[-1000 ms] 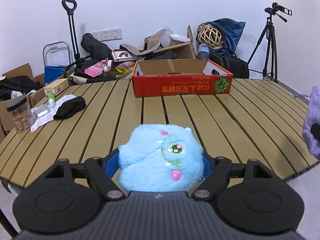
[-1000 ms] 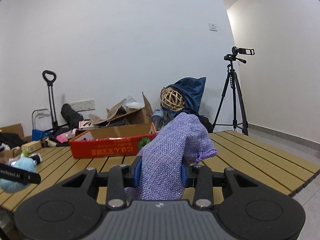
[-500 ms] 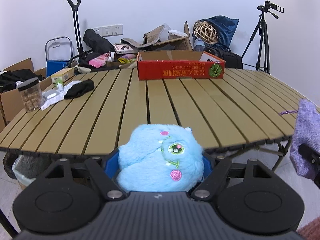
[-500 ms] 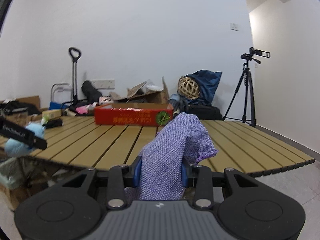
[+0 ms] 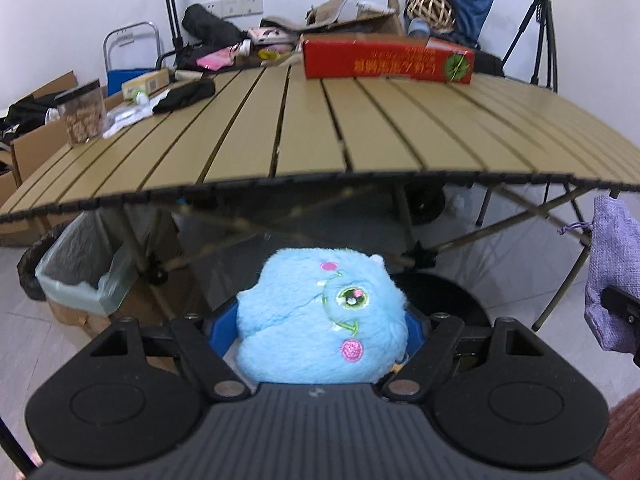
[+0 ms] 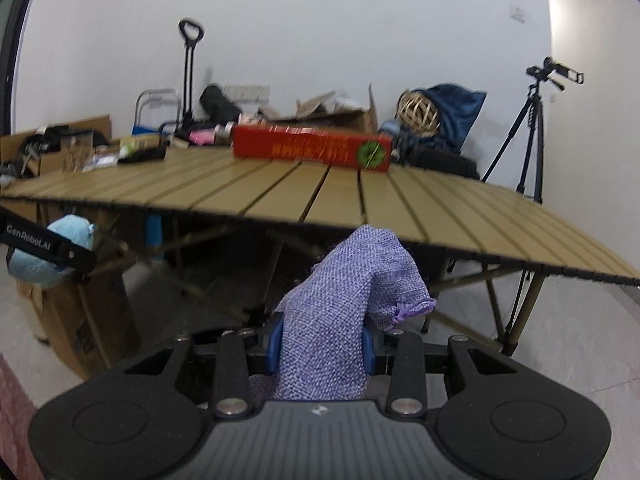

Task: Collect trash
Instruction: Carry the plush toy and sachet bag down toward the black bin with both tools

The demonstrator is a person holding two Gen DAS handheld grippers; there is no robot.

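My left gripper [image 5: 320,332] is shut on a fluffy blue plush toy [image 5: 320,316] with a green eye and pink spots, held in front of and below the table's near edge. A purple woven drawstring pouch [image 6: 340,312] stands up between the pads of my right gripper [image 6: 320,346], which is shut on it. The right wrist view catches the blue plush toy [image 6: 48,252] and part of the left gripper at far left. The purple pouch [image 5: 612,268] shows at the right edge of the left wrist view. A bin lined with a pale green bag [image 5: 76,268] stands under the table's left side.
The slatted wooden folding table [image 5: 360,128] carries a red cardboard box [image 5: 388,60] at the back, a black cloth [image 5: 184,94] and a jar [image 5: 80,114] at the left. Crossed table legs fill the space beneath. A tripod [image 6: 528,132] stands at right. Clutter lines the back wall.
Both grippers have drawn back from over the table and sunk below its near edge, each still holding its item. The table's underside and the bin have come into view.
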